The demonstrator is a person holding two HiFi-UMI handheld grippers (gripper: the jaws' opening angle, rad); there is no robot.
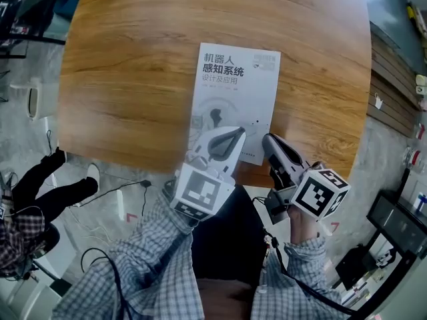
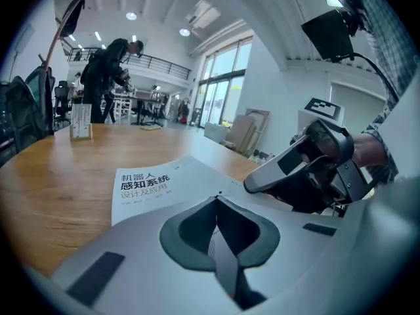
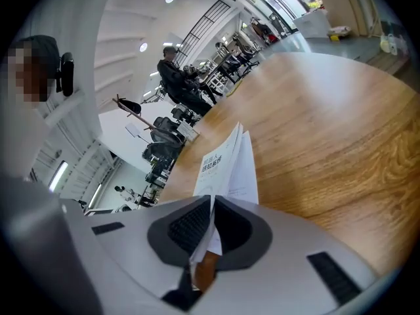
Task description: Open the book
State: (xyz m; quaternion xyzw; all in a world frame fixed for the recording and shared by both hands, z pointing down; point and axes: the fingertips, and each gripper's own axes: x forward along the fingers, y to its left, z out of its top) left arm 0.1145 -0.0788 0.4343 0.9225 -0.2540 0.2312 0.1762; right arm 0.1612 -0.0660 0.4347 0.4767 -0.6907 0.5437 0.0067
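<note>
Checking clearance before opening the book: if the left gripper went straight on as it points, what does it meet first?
Most likely the cover of the book: the left gripper, jaws together, points down onto it just below the title. Whether the tips touch it now is unclear.

Thin white paperback book [image 1: 237,92], black Chinese title top left, grey drawing lower down. Flat on the wood table [image 1: 133,59], close to the near edge, a bit askew. Mostly shut, but cover [image 3: 216,163] + a few pages [image 3: 247,172] lifted at the near right corner, fanned w/ gaps btwn them.
</note>
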